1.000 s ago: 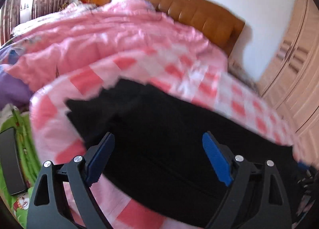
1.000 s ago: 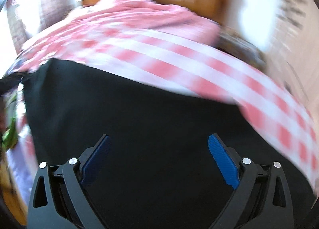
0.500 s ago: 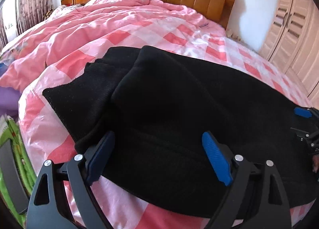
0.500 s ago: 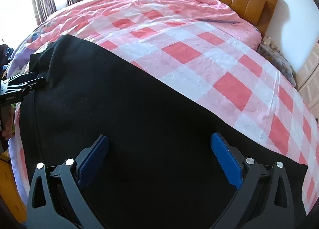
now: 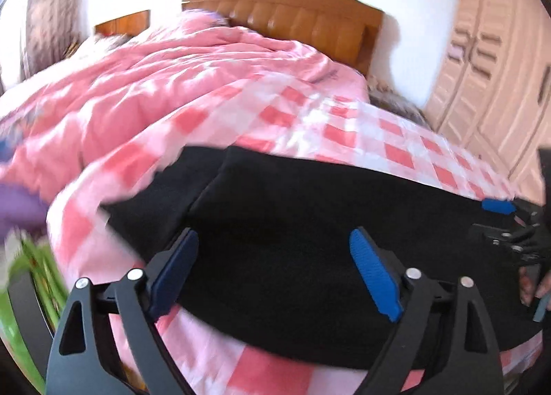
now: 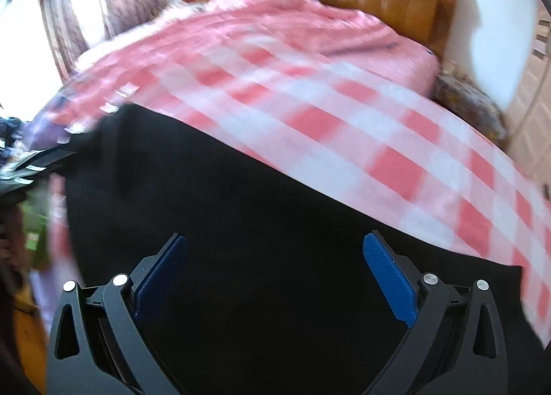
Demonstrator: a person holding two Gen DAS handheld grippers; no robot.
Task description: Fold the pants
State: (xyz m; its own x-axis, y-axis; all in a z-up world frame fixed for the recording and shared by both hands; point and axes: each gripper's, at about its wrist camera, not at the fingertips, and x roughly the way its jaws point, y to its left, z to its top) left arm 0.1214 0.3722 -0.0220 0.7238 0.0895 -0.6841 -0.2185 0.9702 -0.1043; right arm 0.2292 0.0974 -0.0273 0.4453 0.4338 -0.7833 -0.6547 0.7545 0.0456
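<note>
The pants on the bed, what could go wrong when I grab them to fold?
The pants lie near the bed's near edge, so a tug could drag them off. Both grippers, left and right, stand open over plain black cloth where seams hardly show, so a bite may catch one layer or the checked sheet too. The end on the picture's left is already bunched; folding now may lock that in.

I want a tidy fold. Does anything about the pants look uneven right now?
Yes: at the left end of the black pants, one layer sticks out past the other instead of lining up. Both frames are blurred, so finer creases can't be judged.
</note>
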